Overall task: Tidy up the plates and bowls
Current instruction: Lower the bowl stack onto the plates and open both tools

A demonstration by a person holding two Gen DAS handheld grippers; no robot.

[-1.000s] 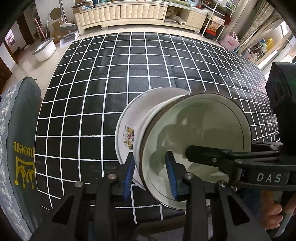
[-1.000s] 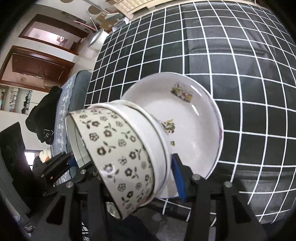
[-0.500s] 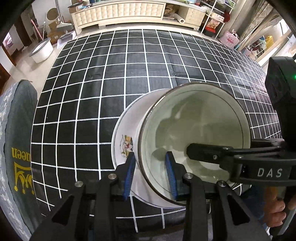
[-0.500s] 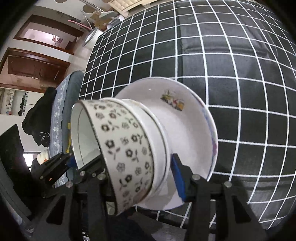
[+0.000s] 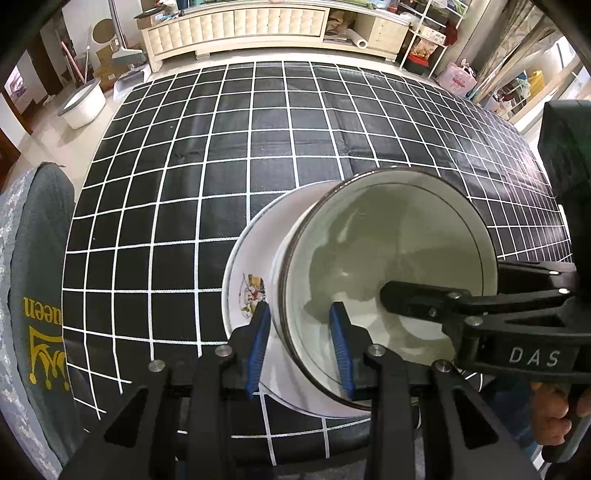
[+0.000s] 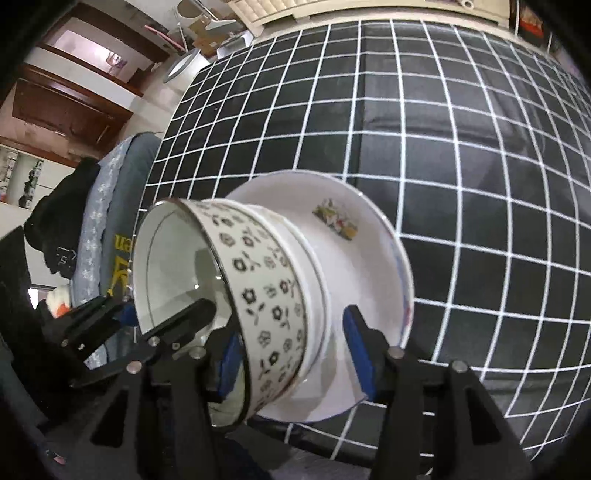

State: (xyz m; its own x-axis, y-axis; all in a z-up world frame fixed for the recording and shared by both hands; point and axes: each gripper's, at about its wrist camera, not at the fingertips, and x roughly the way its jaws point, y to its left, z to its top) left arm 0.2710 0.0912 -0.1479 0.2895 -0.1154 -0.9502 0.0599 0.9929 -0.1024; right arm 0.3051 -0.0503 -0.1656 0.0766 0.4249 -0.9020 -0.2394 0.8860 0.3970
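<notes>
A bowl with black flowers [image 6: 266,291] sits nested in a plain white bowl [image 6: 317,295], both on a white plate with flower prints [image 6: 369,258] on the black grid cloth [image 6: 443,147]. My left gripper [image 5: 299,343] is shut on the flowered bowl [image 5: 388,258], one pad inside its near wall and one outside. My right gripper [image 6: 291,350] straddles the opposite wall. Its jaws are opening, and the outer pad stands clear of the bowls. In the left wrist view the plate [image 5: 247,266] shows left of the bowl, and the right gripper [image 5: 443,284] reaches in from the right.
A chair with a grey cover and yellow lettering [image 5: 33,314] stands against the table's left side. The plate lies close to the near table edge. A person's hand [image 5: 554,417] holds the right gripper. A white basin [image 5: 81,105] and a cream cabinet [image 5: 240,26] are beyond the table.
The stacked bowls have settled more level onto the plate. The right gripper's jaws have widened a little, leaving a gap at the outer pad. The left grip is unchanged.
</notes>
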